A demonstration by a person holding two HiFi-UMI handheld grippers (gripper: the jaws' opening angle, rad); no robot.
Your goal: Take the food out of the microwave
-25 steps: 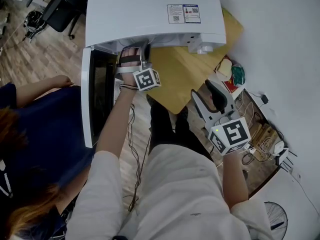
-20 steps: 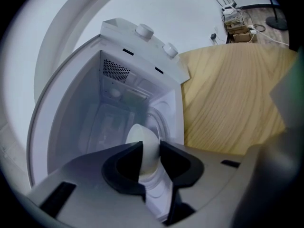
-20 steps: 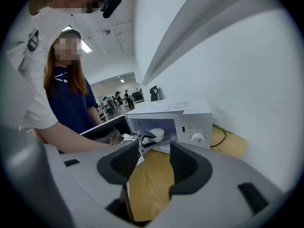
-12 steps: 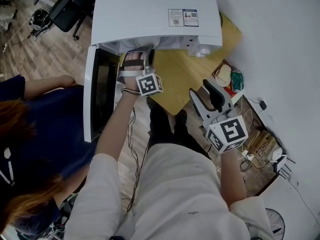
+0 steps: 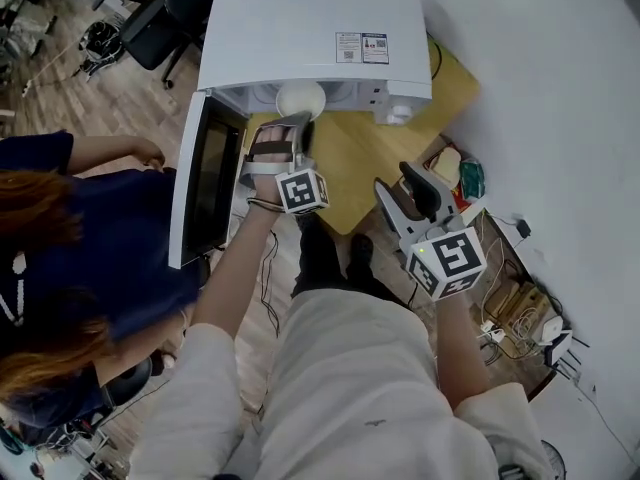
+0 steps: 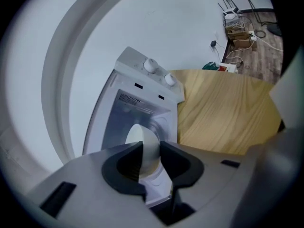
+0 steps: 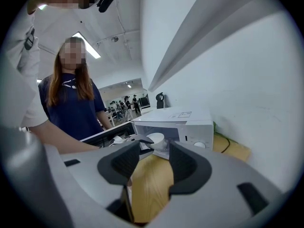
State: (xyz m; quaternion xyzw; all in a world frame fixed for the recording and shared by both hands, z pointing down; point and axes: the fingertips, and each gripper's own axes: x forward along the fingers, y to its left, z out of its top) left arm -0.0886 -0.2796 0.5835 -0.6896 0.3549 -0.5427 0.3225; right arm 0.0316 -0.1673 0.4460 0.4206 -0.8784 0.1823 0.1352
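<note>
The left gripper (image 5: 285, 128) is the nearer one, and its fingers (image 6: 175, 160) pinch the white bowl (image 5: 300, 98) at the microwave's (image 5: 310, 28) open front, by the bench's (image 5: 370, 158) left edge, while the right gripper (image 5: 398, 180) hangs wide and empty off the near edge.

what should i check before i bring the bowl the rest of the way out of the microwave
1. Microwave door swung wide open: ok.
2. Left gripper jaws closed on the white bowl: ok.
3. Bowl clear of the microwave's mouth: cannot tell; it sits right at the front edge.
4. What the bowl holds, and whether it is level: cannot tell.
5. Bare wooden table next to the microwave to set it on: ok.
6. Right gripper free, jaws apart with nothing between them: ok.
</note>
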